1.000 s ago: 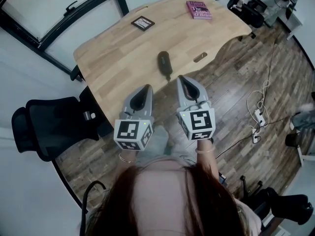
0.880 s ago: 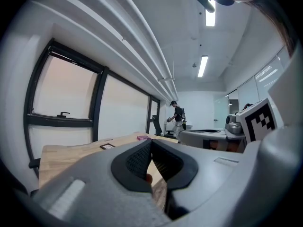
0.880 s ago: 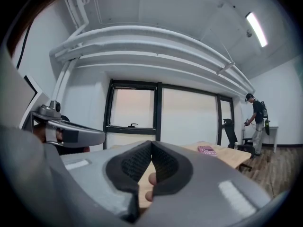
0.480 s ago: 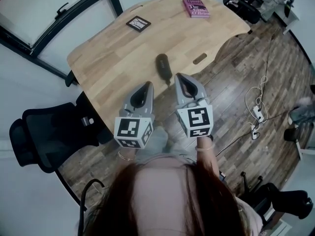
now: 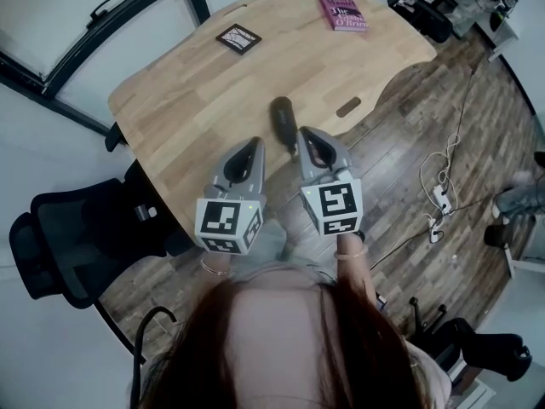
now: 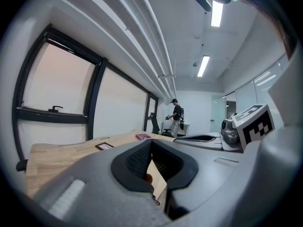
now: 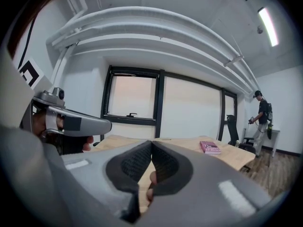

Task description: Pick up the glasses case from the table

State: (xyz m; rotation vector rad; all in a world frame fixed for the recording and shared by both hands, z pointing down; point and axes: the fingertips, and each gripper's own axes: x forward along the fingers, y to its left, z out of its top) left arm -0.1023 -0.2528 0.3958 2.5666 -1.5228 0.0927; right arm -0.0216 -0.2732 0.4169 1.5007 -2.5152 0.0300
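We look down on a light wooden tabletop (image 5: 196, 92) with a curved near edge and a small slot (image 5: 347, 107) cut close to it. Below lies a dark plank floor (image 5: 409, 143), where white cables (image 5: 443, 196) trail off to the tabletop's right side. A black office chair (image 5: 68, 237) stands by the tabletop's left corner. Beyond the far edge we see tall black-framed windows (image 7: 135, 100) set in a white wall (image 7: 80, 103). Overhead run white pipes (image 7: 156, 27) and lit strip lights (image 6: 217, 12).
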